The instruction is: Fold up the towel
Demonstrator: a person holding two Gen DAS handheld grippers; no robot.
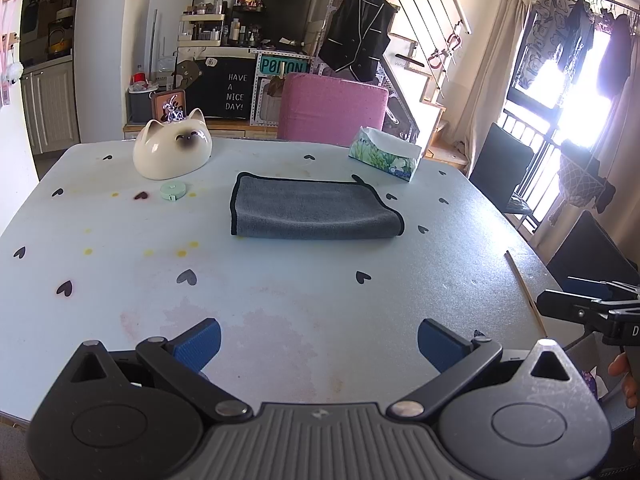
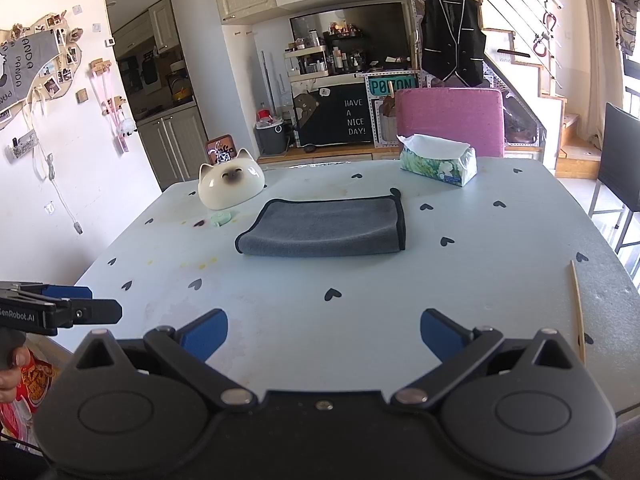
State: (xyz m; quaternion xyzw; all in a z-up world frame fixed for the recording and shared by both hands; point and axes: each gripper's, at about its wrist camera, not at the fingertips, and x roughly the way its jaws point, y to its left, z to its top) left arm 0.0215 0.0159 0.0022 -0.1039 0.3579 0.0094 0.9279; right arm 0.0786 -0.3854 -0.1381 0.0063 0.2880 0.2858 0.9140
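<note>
A grey towel (image 1: 314,212) with black edging lies folded into a flat rectangle in the middle of the pale blue table (image 1: 280,292); it also shows in the right wrist view (image 2: 326,228). My left gripper (image 1: 319,344) is open and empty, held over the table's near part, well short of the towel. My right gripper (image 2: 324,334) is open and empty, also near the front edge and short of the towel. Each gripper shows at the side of the other's view, the right one (image 1: 588,308) and the left one (image 2: 68,306).
A white cat-shaped ceramic bowl (image 1: 172,148) and a small green tape measure (image 1: 173,191) sit left of the towel. A tissue box (image 1: 386,154) stands behind it on the right. A thin wooden stick (image 1: 524,292) lies near the right edge. A pink chair (image 1: 334,108) stands behind the table.
</note>
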